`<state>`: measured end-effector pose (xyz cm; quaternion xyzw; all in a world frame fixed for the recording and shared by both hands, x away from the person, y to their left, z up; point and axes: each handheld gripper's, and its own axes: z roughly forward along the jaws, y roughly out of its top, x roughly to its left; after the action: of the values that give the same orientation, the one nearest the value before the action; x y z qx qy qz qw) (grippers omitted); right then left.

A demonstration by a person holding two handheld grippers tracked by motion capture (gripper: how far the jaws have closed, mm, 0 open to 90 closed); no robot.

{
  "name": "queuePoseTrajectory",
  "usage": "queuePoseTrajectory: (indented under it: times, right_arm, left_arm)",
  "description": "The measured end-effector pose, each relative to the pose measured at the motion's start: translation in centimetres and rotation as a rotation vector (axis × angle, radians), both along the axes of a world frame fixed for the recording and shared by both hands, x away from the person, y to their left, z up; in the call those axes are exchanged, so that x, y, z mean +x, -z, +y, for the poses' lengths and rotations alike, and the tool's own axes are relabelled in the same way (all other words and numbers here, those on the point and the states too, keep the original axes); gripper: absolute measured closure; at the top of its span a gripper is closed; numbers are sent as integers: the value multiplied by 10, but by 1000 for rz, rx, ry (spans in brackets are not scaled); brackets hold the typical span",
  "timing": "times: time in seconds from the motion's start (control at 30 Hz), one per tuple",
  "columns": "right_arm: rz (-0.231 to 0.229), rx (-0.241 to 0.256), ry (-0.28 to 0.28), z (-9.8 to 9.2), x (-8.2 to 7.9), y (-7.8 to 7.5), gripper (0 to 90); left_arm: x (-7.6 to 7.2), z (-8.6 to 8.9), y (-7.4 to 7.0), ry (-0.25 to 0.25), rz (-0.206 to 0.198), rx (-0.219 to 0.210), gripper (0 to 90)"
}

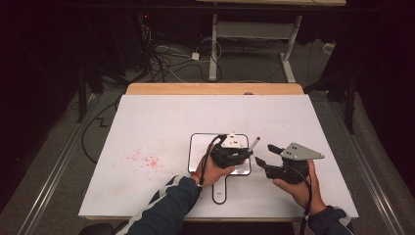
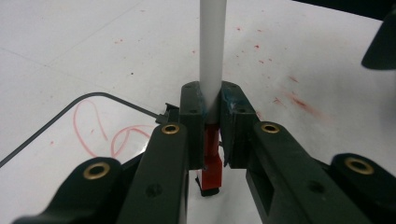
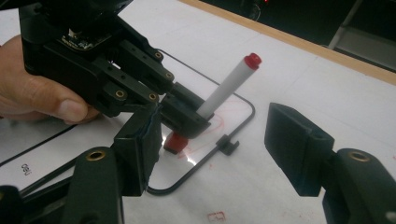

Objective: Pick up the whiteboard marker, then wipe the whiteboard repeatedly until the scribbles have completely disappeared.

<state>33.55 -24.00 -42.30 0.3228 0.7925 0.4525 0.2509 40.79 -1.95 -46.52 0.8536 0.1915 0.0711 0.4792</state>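
Right gripper (image 1: 267, 156), fingers spread, hovers near the surface's (image 1: 147, 122) front edge; left gripper (image 1: 248, 152) clamps the marker (image 1: 254, 143) over the whiteboard (image 1: 198, 147)

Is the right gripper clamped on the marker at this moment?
No: in the right gripper view the right gripper stands open with nothing between its jaws, while the left gripper clamps the marker.
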Motion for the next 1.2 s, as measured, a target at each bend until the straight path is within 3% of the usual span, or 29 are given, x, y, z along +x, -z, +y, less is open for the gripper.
queuePoseTrajectory:
  times: [0.37, 0.8, 0.87, 0.97, 1.2]
  right_arm:
    - [-6, -4, 6, -2, 2, 0, 372]
    - [-2, 5, 17, -6, 3, 1, 372]
    - [-1, 6, 16, -6, 4, 1, 372]
    - [-4, 6, 15, -5, 4, 0, 372]
    - [-2, 2, 12, -6, 4, 1, 372]
  left_arm:
    - [11, 0, 0, -7, 9, 7, 789]
    - [7, -11, 0, 27, 5, 11, 789]
    - [9, -10, 1, 20, -3, 14, 789]
    - [16, -4, 2, -14, 31, -15, 789]
    - [-1, -14, 0, 67, 10, 22, 789]
